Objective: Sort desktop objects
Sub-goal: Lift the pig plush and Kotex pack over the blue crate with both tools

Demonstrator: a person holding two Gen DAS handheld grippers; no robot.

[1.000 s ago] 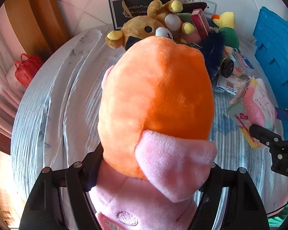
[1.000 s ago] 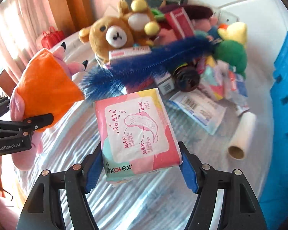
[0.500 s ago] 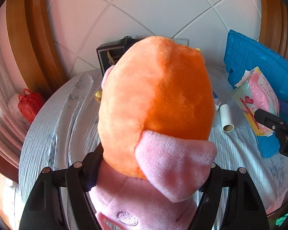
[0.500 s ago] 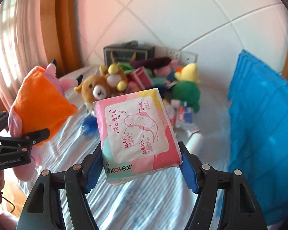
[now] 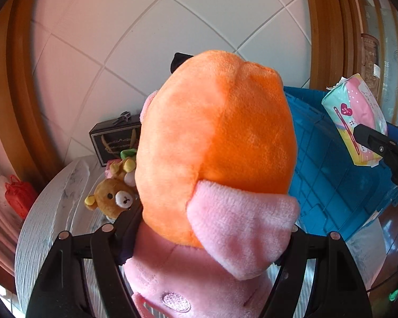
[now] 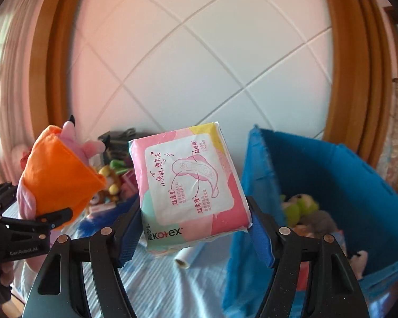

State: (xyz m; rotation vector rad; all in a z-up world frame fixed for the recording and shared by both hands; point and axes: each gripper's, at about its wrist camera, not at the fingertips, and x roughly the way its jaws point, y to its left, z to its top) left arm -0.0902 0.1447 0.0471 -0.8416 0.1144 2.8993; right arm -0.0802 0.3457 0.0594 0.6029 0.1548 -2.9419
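My left gripper (image 5: pixel 212 228) is shut on an orange and pink plush toy (image 5: pixel 217 143), which fills the middle of the left wrist view and is held well above the table. In the right wrist view that same plush toy (image 6: pixel 58 175) hangs at the left in the left gripper (image 6: pixel 53 216). My right gripper (image 6: pixel 195 228) is shut on a pink pad pack (image 6: pixel 191 185), lifted in the air left of the blue crate (image 6: pixel 331 164). The left wrist view shows the pad pack (image 5: pixel 355 124) at its right edge, in front of the blue crate (image 5: pixel 331 175).
A striped table (image 5: pixel 61 212) carries a pile of toys with a brown bear plush (image 5: pixel 114 198) and a black box (image 5: pixel 114 137) at the wall. A white roll (image 6: pixel 184 257) lies by the crate, which holds a green plush (image 6: pixel 299 204) and other toys. A red bag (image 5: pixel 18 193) sits off the table's left.
Both grippers have risen and tilted up with their loads. The table and toy pile have dropped low in both views, and the blue crate's inside has come into the right wrist view.
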